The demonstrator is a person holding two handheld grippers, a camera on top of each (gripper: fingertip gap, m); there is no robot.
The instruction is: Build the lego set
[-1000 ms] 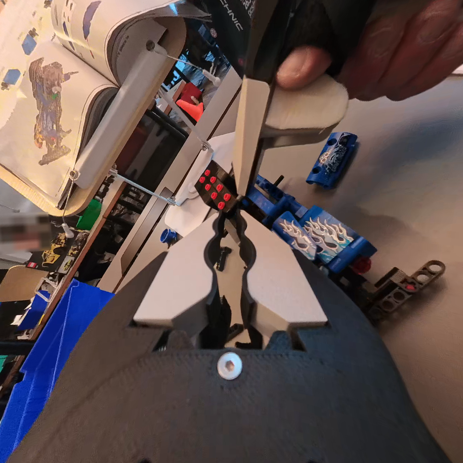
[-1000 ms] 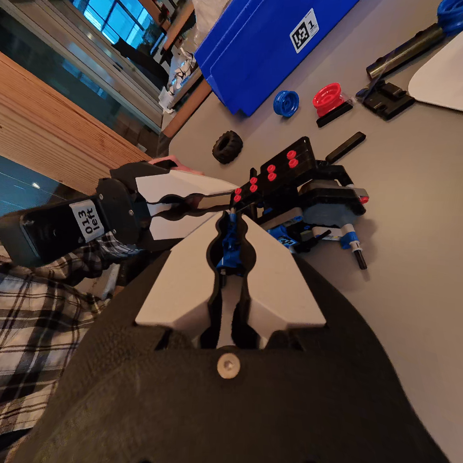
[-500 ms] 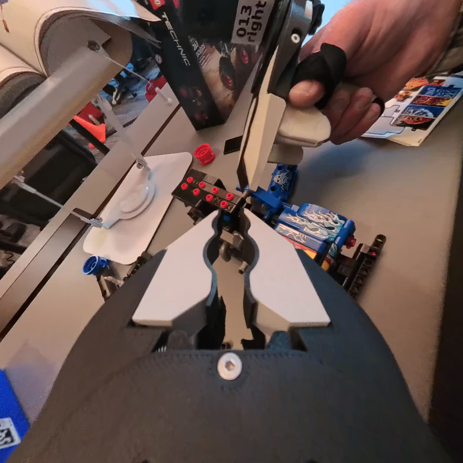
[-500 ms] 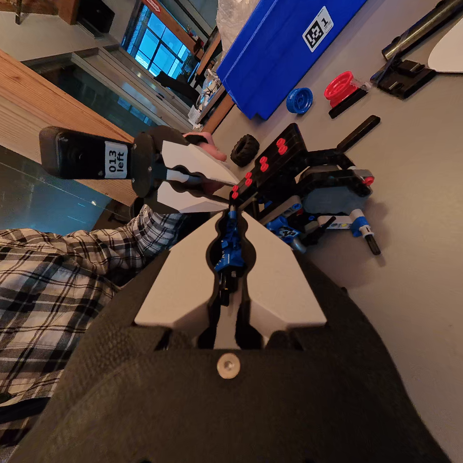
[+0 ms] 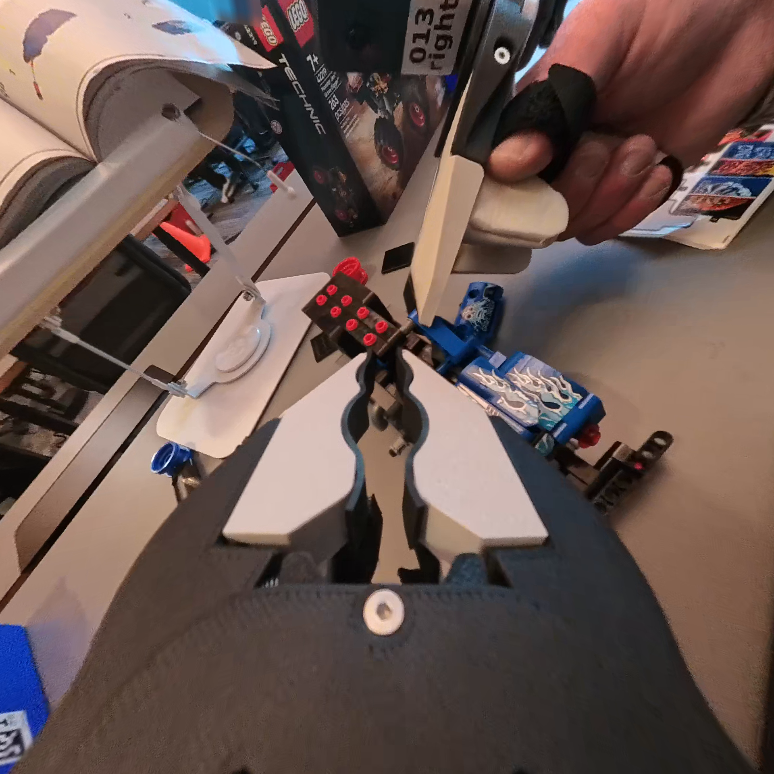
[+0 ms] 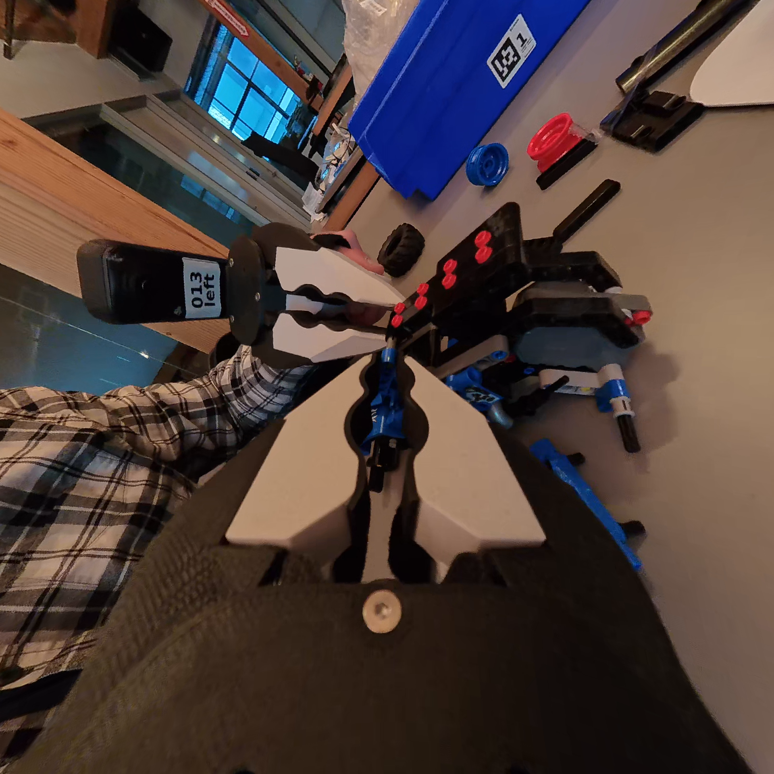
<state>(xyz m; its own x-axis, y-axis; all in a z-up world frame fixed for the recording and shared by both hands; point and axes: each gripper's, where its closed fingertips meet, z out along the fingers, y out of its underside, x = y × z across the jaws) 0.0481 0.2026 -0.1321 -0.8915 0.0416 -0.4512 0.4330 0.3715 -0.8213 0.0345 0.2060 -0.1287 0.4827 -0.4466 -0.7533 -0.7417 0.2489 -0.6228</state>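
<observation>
The half-built model, a black chassis with blue flame-printed panels point(image 5: 523, 393), lies on the grey counter point(image 5: 670, 335) just in front of the dark set box point(image 5: 347, 138). The left tool point(image 5: 383, 356) is clenched on the near end of the black plate studded with red pins point(image 5: 349, 320), at the model's box-side end. The right tool point(image 6: 387, 356) is clamped on a small blue piece with a black pin point(image 6: 383, 414); in the left wrist view its tip meets the model just beside that plate, where a blue frame part point(image 5: 444, 335) begins.

The step in hand looks like seating this blue piece into the model. To do it well, the left tool should hold the plate firm as an anchor while the right one pushes straight along the pin's axis, without twisting. A slanted push could lever the plate off or let the piece slip. Whether the pin has entered its hole is hidden by the fingers.
</observation>
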